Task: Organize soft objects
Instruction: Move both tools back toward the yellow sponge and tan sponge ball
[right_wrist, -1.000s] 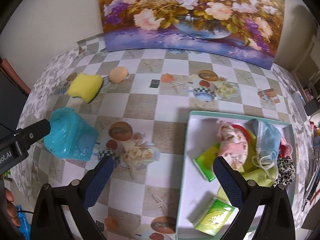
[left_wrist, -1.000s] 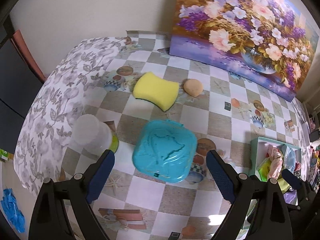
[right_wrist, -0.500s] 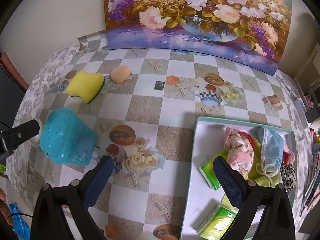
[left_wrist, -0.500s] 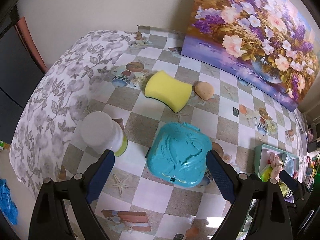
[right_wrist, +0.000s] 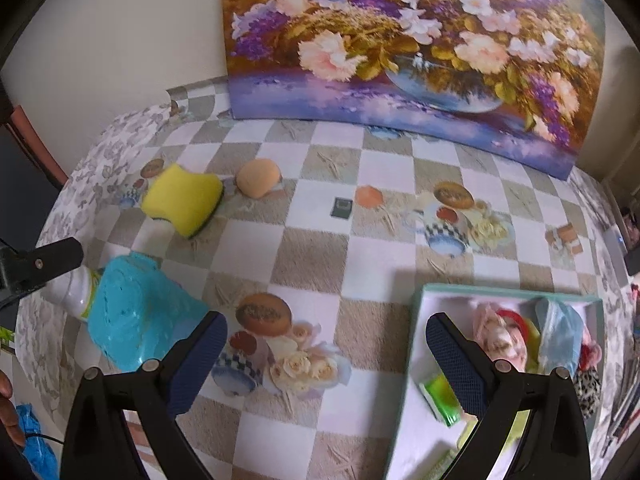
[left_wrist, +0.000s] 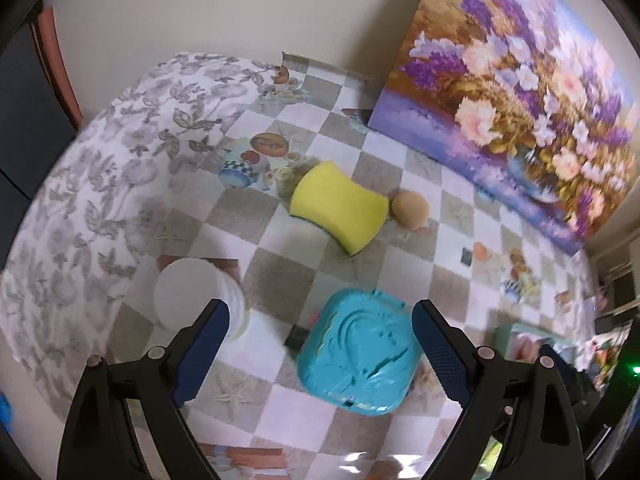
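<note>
Tray near right already holds mask, cloths, green packets. I see sponge and puff left on far-left table. My left gripper and right gripper: fingers spread wide, empty.

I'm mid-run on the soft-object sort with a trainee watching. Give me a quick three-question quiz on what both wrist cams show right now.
1. True or false: the left gripper is shut on the yellow sponge.
2. Which thing lies right beside the sponge? A) the peach round puff B) the blue face mask C) the white bottle
3. Fill in: the soft things already sorted lie in the ____ below the right gripper.

Key
1. False. Both grippers are open and hold nothing; the sponge lies on the table, beyond the teal plastic case.
2. A
3. box, white inside with a teal rim
</note>
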A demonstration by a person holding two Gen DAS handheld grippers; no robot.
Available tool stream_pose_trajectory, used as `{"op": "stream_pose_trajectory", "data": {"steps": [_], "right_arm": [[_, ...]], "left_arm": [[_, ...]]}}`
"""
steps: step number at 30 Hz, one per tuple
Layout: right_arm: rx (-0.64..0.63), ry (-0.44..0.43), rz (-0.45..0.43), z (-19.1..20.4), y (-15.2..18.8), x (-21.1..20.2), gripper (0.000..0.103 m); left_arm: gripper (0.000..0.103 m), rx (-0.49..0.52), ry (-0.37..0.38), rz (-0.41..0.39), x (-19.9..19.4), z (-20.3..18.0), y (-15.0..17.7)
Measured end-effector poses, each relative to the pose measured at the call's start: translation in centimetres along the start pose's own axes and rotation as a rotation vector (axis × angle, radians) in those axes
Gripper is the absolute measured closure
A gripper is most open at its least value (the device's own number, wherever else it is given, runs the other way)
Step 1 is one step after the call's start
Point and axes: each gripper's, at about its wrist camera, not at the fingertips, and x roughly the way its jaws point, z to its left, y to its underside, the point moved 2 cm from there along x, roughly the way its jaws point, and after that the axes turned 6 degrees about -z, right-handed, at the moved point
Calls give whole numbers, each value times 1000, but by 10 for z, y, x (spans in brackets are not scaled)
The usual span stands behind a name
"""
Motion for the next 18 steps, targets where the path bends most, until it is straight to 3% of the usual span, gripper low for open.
{"op": "stream_pose_trajectory", "data": {"steps": [8,18], "right_arm": [[7,-32,-44,9,-18,13,2],[-9,-82,-20,19,-30,49,2]], "left_arm": [[10,-2,2,-6,15,4,-10],[10,147,-10,20,42,-19,-41]]}}
